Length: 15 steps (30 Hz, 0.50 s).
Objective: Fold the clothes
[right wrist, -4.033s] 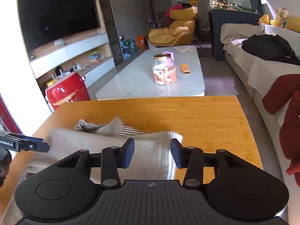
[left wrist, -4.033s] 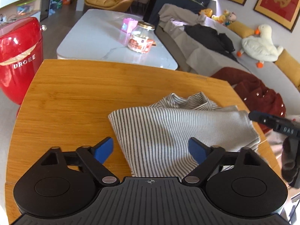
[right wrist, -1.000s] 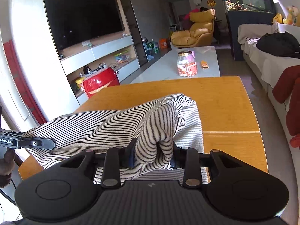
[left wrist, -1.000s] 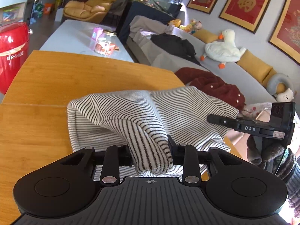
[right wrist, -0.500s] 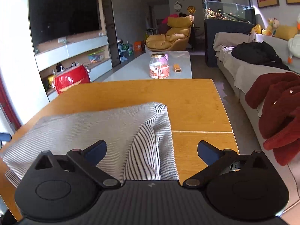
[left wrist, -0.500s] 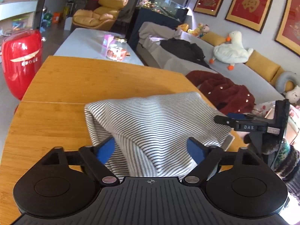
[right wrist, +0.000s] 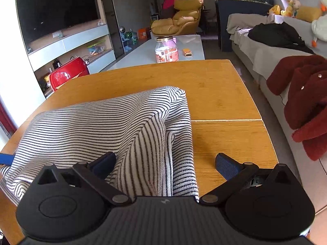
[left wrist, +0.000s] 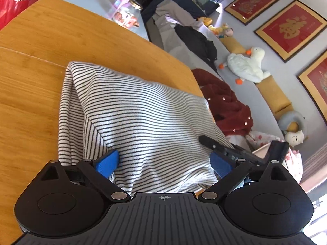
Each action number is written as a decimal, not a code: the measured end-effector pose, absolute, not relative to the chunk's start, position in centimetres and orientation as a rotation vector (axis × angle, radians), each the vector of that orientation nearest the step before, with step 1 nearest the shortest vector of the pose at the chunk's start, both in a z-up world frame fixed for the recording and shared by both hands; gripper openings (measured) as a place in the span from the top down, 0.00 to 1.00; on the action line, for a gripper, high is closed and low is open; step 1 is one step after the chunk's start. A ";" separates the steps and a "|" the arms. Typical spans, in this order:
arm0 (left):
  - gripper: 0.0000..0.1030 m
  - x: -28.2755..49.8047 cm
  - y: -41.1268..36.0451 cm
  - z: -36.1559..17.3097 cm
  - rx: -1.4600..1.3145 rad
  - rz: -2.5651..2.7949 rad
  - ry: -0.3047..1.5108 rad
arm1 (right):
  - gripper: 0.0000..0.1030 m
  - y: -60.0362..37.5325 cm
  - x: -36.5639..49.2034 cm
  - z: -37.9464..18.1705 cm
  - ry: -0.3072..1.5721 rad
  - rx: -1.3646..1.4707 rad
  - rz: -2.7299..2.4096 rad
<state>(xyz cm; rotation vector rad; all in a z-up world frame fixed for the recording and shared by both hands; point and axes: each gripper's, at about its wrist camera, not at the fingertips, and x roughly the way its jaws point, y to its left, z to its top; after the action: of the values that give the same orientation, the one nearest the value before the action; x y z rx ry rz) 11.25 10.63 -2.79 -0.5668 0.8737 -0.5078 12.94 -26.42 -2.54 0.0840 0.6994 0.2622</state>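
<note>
On the wooden counter (right wrist: 224,94) lies the folded striped garment (left wrist: 143,110), both the left tool (left wrist: 163,163) and right tool (right wrist: 165,163) spread wide and released over its near edge, which could spring unfolded if a finger snags it.

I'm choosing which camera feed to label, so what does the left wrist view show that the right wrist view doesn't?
Only the left wrist view shows the red framed wall pictures and the right gripper's black fingers resting on cloth. Only the right wrist view shows the black television screen and yellow armchair. Both show the black-and-white striped garment on the wooden table, with open fingers.
</note>
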 end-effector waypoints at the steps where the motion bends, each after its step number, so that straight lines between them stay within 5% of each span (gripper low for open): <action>1: 0.04 12.0 10.5 -2.8 -0.552 -0.494 0.869 | 0.00 -26.4 12.8 -2.5 0.699 0.086 0.265; 15: 0.00 21.3 5.1 -1.3 -0.253 -0.351 0.841 | 0.00 -26.6 11.2 -2.1 0.685 0.105 0.304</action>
<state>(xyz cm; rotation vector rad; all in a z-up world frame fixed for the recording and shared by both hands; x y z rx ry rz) 21.31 5.05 -1.30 -0.2525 0.8408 -0.3512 11.25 -26.55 -2.11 0.1052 0.6849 0.3045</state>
